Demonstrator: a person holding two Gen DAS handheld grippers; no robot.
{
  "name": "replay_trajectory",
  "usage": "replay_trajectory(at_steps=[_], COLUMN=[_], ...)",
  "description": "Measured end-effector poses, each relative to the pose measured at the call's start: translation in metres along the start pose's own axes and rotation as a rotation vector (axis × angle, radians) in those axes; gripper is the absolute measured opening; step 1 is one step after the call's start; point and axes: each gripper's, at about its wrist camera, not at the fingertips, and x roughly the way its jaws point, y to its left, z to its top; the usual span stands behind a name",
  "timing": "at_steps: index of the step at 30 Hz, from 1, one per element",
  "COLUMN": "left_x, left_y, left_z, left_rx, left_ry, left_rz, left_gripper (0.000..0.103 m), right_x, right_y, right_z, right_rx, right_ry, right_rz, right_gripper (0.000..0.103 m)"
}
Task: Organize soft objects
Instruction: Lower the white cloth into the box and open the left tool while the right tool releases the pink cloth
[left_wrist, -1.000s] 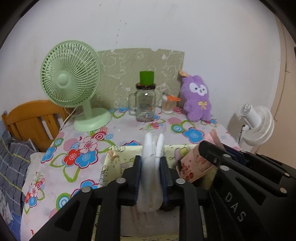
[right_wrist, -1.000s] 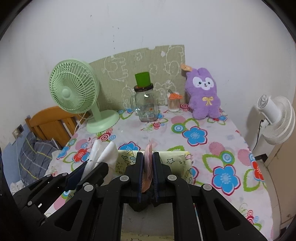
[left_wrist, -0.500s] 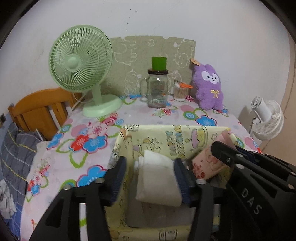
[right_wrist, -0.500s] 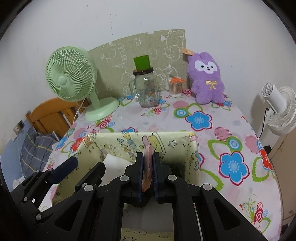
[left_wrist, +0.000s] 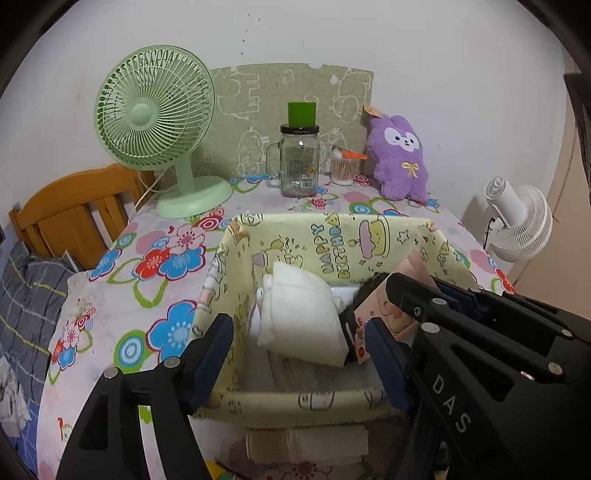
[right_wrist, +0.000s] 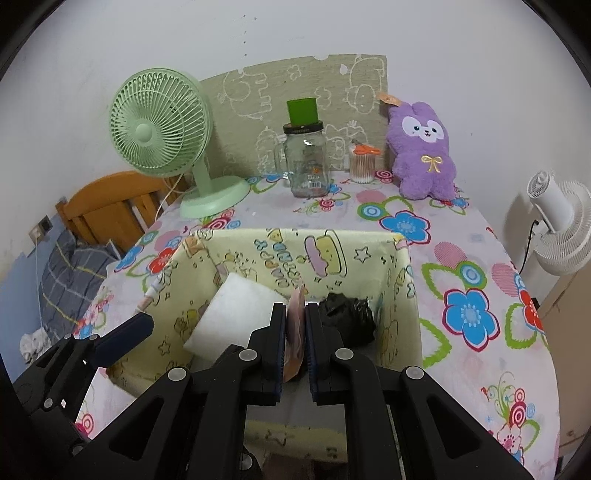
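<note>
Left-wrist view first: I am holding the left tongs (left_wrist: 299, 354) spread wide over the yellow fabric bin (left_wrist: 332, 236) on the counter (left_wrist: 122, 295), gripping nothing, and the white folded cloth (left_wrist: 301, 317) is lying loose inside the bin between the two blue pads, tilted against the left wall, which I read as a drop-off placed low so it lands inside rather than on the rim. The right tongs (left_wrist: 413, 295) are reaching in beside it with a pink printed pouch (left_wrist: 388, 310). Right-wrist view next: the right tongs (right_wrist: 295, 332) are pressed together on that pink printed pouch (right_wrist: 295, 325), holding it upright over the middle of the bin, between the white folded cloth (right_wrist: 236, 317) and a black crumpled item (right_wrist: 347, 317) against the right wall; I judge the upright hold is meant to slot it into that gap. A purple plush rabbit (right_wrist: 424, 147) is sitting at the back of the counter, well apart from the bin.
</note>
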Motion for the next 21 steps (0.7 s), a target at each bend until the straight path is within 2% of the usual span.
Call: replay_trajectory(at_steps=[6, 8, 10, 12, 21], left_x=[-0.008, -0.013, -0.018, -0.022, -0.042], left_y=[0.000, 0.000, 0.001, 0.001, 0.001], left_z=[-0.006, -0.007, -0.007, -0.008, -0.012], left_rx=[-0.001, -0.003, -0.006, -0.008, -0.011], left_ry=[-0.002, -0.008, -0.017, -0.023, -0.046], left_rz=[-0.002, -0.005, -0.006, -0.009, -0.018], left_gripper=[0.078, 0.079, 0.082, 0.084, 0.087], right_x=[-0.007, -0.011, -0.016, -0.021, -0.045], right_y=[0.001, 0.000, -0.002, -0.004, -0.003], right_z=[-0.006, -0.007, -0.008, -0.010, -0.015], right_rx=[-0.010, -0.011, -0.008, -0.006, -0.014], right_ry=[0.009, 0.008, -0.004, -0.018, -0.045], right_rz=[-0.006, -0.023, -0.042, -0.058, -0.083], right_gripper=[0.017, 0.026, 0.047, 0.055, 0.064])
